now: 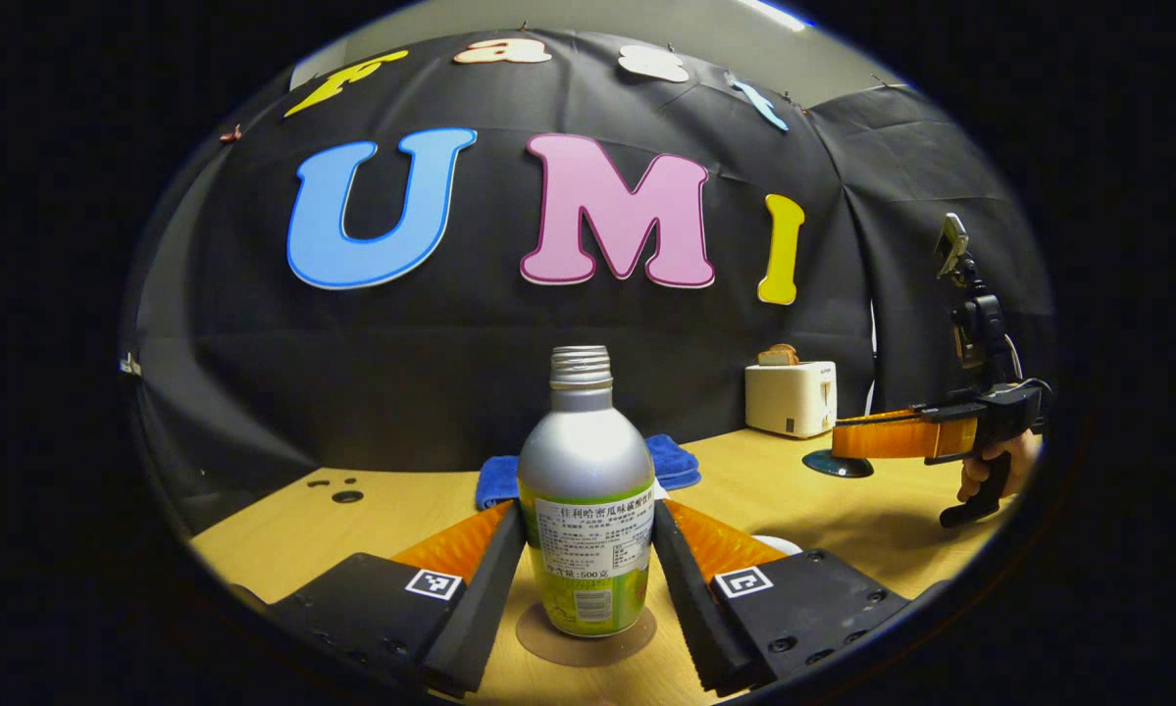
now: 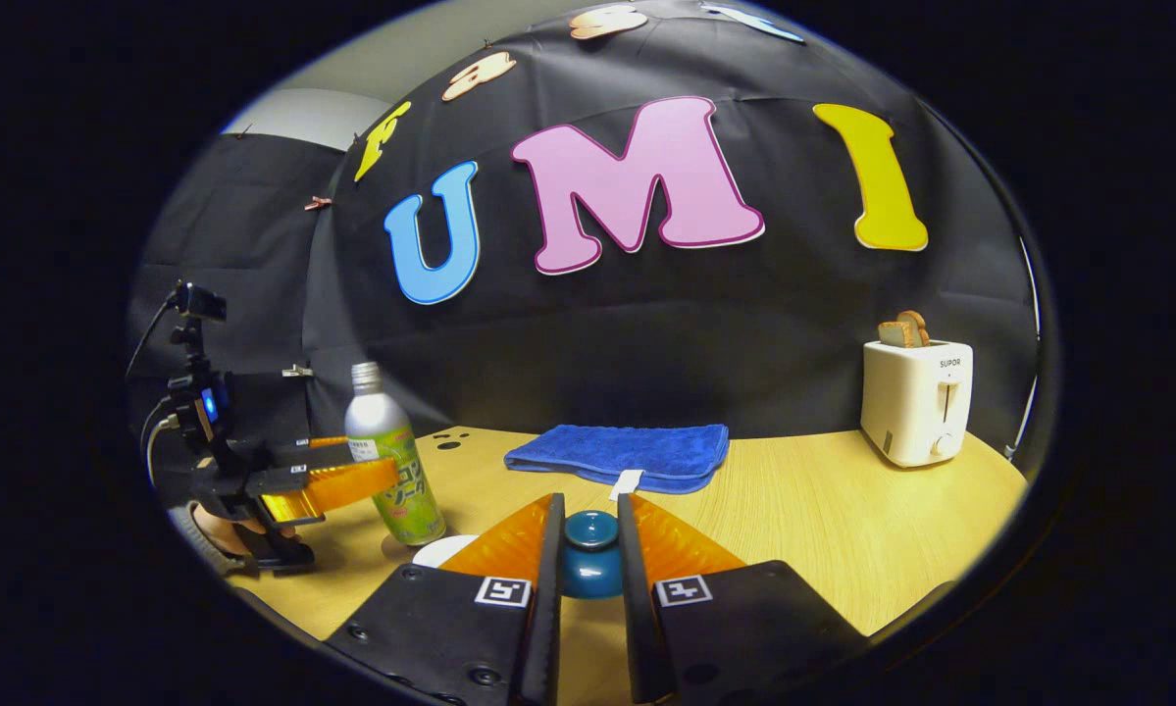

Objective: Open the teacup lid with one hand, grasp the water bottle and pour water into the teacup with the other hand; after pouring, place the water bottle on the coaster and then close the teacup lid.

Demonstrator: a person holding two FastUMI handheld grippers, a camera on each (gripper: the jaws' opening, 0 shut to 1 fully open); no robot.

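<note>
At the bottom centre of the left gripper view we see one water bottle [image 1: 586,500], silver above with a green label below. It stands upright on a round brown coaster [image 1: 538,639] on the wooden table [image 1: 303,529]. Its neck is uncapped; we cannot tell what is inside. The left gripper [image 1: 588,554] flanks it, one finger on each side of the body, and we cannot tell whether they press on it or merely touch it.

At the bottom centre of the right gripper view, the right gripper [image 2: 588,549] has its jaws narrowed on the knob of a dark blue teacup lid [image 2: 589,554], both fingers against it. Just left of its fingers a white curved rim [image 2: 442,549] shows, which we cannot identify.

In that same view, at the left edge, the bottle [image 2: 391,471] and the other gripper appear, with a hand [image 2: 217,529] holding the handle.

Behind, one folded blue towel [image 2: 622,453] lies mid-table. One white toaster [image 2: 916,402] stands at the right, with two slices of toast [image 2: 903,331] sticking out of its top.
</note>
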